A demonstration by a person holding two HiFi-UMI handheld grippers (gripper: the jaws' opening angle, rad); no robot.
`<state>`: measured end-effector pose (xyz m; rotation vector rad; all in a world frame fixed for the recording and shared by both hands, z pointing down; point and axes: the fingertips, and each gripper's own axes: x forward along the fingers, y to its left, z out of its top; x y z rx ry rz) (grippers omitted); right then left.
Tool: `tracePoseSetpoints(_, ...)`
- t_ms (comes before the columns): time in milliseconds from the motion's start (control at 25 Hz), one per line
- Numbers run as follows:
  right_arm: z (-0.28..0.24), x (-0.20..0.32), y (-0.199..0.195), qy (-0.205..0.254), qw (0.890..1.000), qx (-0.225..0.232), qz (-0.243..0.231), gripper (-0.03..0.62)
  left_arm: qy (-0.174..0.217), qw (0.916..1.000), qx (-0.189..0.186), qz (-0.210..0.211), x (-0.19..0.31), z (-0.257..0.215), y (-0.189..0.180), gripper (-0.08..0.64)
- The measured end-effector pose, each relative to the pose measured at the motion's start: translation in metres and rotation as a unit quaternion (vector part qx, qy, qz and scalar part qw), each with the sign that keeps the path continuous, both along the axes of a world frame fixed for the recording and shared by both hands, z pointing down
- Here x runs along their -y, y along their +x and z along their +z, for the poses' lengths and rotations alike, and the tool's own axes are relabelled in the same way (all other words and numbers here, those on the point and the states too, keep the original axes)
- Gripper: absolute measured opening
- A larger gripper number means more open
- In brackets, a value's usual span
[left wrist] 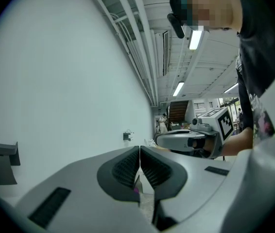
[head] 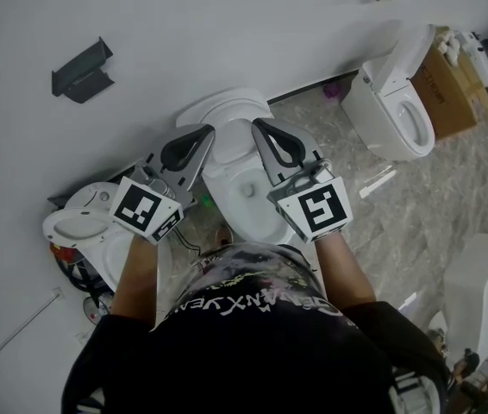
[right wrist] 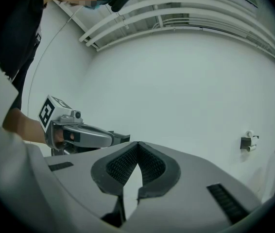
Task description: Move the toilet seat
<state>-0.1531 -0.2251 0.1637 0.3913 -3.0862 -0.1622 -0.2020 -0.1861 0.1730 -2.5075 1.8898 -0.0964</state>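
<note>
A white toilet (head: 242,198) stands against the wall below me, its bowl open to view. A white seat or lid part (head: 225,110) rises at its back by the wall. My left gripper (head: 199,136) hovers over the bowl's left rim and my right gripper (head: 265,132) over its right rim. Both are shut and empty, touching nothing. In the left gripper view the pads (left wrist: 128,168) meet, and the right gripper (left wrist: 196,140) shows beyond them. In the right gripper view the pads (right wrist: 149,165) also meet, with the left gripper (right wrist: 79,135) at the left.
A second white toilet (head: 395,102) stands at the right beside a cardboard box (head: 447,84). A third toilet (head: 80,227) sits at the left with cables under it. A dark bracket (head: 84,72) is fixed on the wall. A white block (head: 481,283) stands at lower right.
</note>
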Motion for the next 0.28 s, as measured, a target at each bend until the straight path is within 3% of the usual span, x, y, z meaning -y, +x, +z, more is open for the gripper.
tracePoseSetpoints(280, -0.0028, 0.0011, 0.0095, 0.0, 1.0, 0.005, 0.003, 0.002, 0.003, 1.0, 0.001, 0.005, 0.0023, -0.0038, 0.0115, 0.025)
